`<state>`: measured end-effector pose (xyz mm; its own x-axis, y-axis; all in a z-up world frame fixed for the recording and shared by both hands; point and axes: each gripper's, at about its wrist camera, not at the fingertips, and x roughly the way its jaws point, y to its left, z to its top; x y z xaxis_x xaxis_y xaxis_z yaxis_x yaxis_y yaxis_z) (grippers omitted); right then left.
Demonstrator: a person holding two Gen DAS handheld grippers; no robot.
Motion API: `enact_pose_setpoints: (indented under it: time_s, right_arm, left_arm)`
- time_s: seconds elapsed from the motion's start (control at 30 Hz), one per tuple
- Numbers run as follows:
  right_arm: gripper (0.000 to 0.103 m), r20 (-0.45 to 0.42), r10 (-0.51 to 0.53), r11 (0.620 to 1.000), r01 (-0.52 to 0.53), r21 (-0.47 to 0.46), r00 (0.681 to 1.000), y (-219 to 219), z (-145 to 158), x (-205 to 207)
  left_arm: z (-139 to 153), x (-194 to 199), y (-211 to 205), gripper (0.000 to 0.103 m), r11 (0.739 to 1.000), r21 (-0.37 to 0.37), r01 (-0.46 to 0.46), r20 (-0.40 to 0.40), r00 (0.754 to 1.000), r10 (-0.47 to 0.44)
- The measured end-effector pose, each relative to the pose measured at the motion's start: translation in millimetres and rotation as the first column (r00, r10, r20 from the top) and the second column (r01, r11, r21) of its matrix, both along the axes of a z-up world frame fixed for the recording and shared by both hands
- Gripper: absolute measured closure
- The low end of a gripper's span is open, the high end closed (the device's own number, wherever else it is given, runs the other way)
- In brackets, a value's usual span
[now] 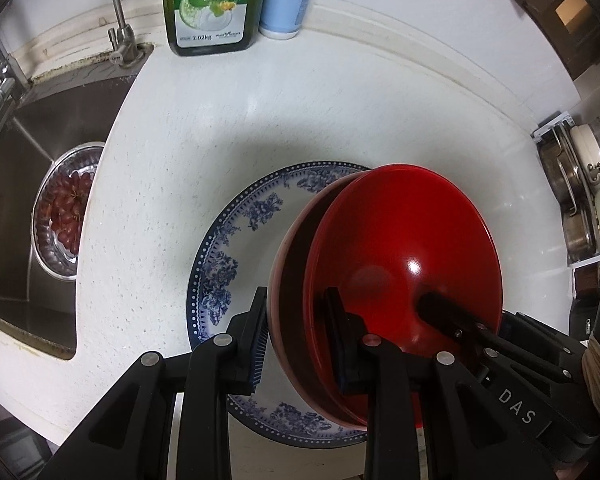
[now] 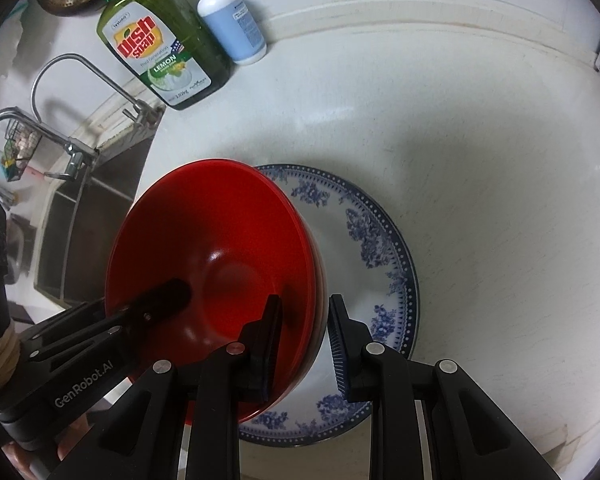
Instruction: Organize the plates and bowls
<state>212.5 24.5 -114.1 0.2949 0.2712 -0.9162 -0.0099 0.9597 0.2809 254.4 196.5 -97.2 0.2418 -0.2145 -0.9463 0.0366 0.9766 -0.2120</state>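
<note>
Left wrist view: left gripper (image 1: 296,332) and right gripper (image 2: 304,340) clamped on opposite rims of red bowl (image 1: 404,264), above floral plate (image 1: 228,248); soap bottle (image 1: 210,4) beyond.

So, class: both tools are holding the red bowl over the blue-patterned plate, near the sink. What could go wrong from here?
1. Each tool, left and right, pinches only a thin bit of rim, so the glossy red bowl might slip or tilt.
2. Released unevenly, it could knock and chip the plate.
3. The sink edge is close; a sideways slide could send the dishes in.
</note>
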Motion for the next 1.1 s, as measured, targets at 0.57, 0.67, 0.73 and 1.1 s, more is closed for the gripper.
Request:
enact_pose_setpoints:
  time_s: [0.57,0.67,0.73,1.1]
  right_arm:
    - [0.076,0.004,0.023,1.000,-0.023,0.008,1.000,2.7,-9.5,1.2]
    - [0.061,0.050,0.014,1.000,-0.014,-0.003,0.999,0.9,-4.2,-3.7]
    - [0.055,0.104,-0.002,1.000,0.002,0.001,0.995,-3.2,5.2,-10.2]
    - [0.030,0.366,-0.092,0.991,0.122,-0.059,0.926,-25.5,47.7,-66.2]
  left_arm:
    - [2.3,-8.2,2.5,0.062,0.999,-0.012,0.030,0.055,0.998,-0.029]
    - [16.0,-16.1,2.7,0.047,0.999,0.020,0.029,0.124,0.992,-0.031]
    - [27.6,-23.8,4.0,0.038,0.999,0.050,0.017,0.182,0.983,-0.026]
    - [67.0,-97.4,2.0,0.017,0.981,0.182,-0.059,0.436,0.900,-0.027]
